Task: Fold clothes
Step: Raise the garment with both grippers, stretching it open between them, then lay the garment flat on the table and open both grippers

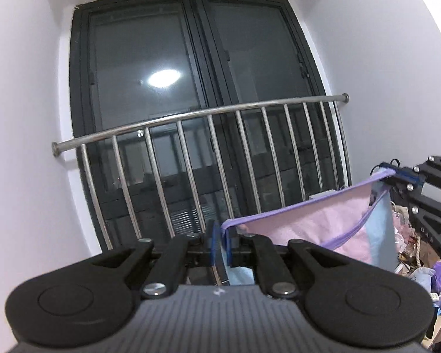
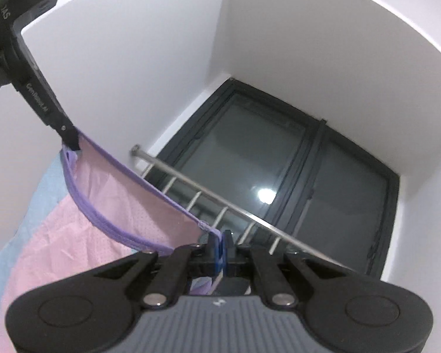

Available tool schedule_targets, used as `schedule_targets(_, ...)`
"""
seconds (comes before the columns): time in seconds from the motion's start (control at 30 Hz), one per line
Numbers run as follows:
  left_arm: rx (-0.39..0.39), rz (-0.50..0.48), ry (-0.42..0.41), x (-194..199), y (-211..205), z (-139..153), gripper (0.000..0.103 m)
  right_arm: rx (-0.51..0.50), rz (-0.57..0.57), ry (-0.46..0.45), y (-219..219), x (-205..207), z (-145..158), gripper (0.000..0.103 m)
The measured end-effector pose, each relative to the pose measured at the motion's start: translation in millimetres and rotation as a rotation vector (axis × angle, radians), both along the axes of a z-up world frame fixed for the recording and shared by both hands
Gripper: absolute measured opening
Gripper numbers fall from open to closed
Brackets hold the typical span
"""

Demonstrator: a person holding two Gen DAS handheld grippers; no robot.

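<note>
The grey ribbed housing and black linkage arms of the left gripper (image 1: 220,241) fill the bottom of its own view, and just past them its fingers (image 1: 227,242) stand pressed together on the purple-trimmed edge of the garment (image 1: 302,220). The right gripper (image 2: 220,242) shows the same from its side: its blue-padded fingers (image 2: 219,244) are clamped on the other end of that purple band, with no gap visible between the pads.

Outward from each pair of fingers, the trimmed edge runs as a shallow sagging line to the opposite gripper, so the garment is held up in the air by two corners of one hem. Below that line the pink mesh panel and pale blue panel hang freely; nothing in either view shows them resting on any surface. Holding by two points on the same edge looks meant to let the cloth drop open and hang flat, so its shape and midline can be judged before a fold is made.

Beyond the left fingers stands a dark window (image 1: 191,88) fronted by a steel railing (image 1: 197,117), set in white walls. To the right of and below the right gripper in the left view lies a heap of assorted household clutter (image 1: 417,253), well apart from the hanging cloth.
</note>
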State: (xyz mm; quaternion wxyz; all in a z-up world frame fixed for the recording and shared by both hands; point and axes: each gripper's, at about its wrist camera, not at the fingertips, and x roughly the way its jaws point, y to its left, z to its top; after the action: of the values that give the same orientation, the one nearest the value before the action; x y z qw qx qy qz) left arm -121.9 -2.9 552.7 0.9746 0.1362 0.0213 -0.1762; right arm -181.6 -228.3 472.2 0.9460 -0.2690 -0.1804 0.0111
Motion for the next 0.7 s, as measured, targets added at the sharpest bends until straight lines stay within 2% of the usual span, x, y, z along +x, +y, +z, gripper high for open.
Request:
schedule_targets(0.17,0.074,-0.032,0.072,64,-5,-10,0.007,0.003,-0.002,0.113,-1,70,-4,0.001)
schedule_targets(0.23,0.101,-0.039,0.091,98,-3,-27,0.008,0.005,-0.013,0.162,-1,105,-15,0.001)
schedule_targets(0.37,0.115,0.013,0.119,181,3,-58,0.008,-0.014,-0.054,0.259,12,190,-46,0.001)
schedule_targets(0.43,0.114,0.05,0.121,222,5,-71,0.006,-0.038,-0.1,0.242,29,230,-60,0.001)
schedule_targets(0.47,0.12,0.055,0.103,234,3,-71,0.005,-0.042,-0.124,0.205,35,246,-63,0.001)
schedule_targets(0.53,0.115,0.041,-0.001,238,4,-62,0.004,-0.033,-0.146,0.148,41,258,-56,0.001)
schedule_targets(0.63,0.06,-0.015,-0.158,221,13,-42,0.004,-0.021,-0.166,0.081,46,268,-45,0.001)
schedule_targets(0.7,0.088,-0.046,-0.253,200,11,-42,0.005,-0.022,-0.17,0.063,38,261,-45,0.001)
